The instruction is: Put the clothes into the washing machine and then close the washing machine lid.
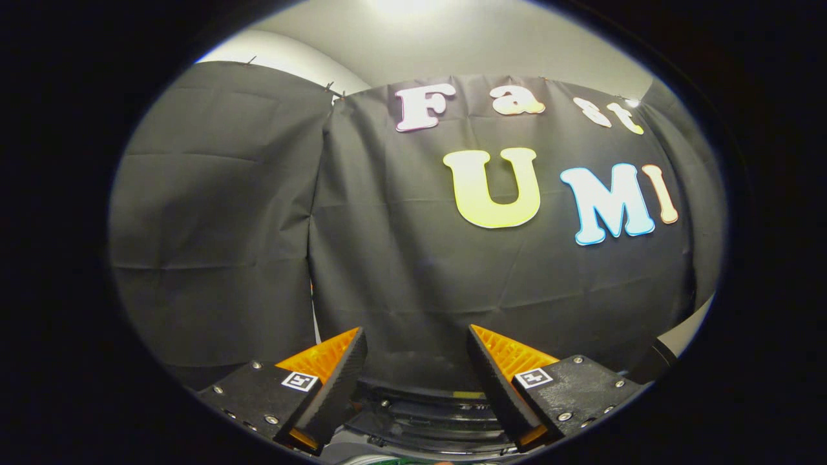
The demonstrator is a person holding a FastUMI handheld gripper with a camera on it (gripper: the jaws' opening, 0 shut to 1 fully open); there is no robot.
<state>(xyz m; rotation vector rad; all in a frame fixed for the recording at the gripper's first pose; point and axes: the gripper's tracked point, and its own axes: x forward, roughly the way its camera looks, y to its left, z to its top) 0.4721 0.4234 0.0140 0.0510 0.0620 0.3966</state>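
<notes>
Gripper (pixel 417 336) was wide open, fingers well apart, nothing held or touched. It pointed at the black cloth wall (pixel 400 258). Dark rounded object (pixel 426 403) low between the fingers, possibly the washing machine; couldn't tell.

Black cloth booth wall (pixel 413 271), creased in horizontal fold lines, hung in two panels that overlap at a vertical seam. Small clips (pixel 329 86) pin its top edge. Pale grey ceiling (pixel 452 45) above, brightly lit.
</notes>
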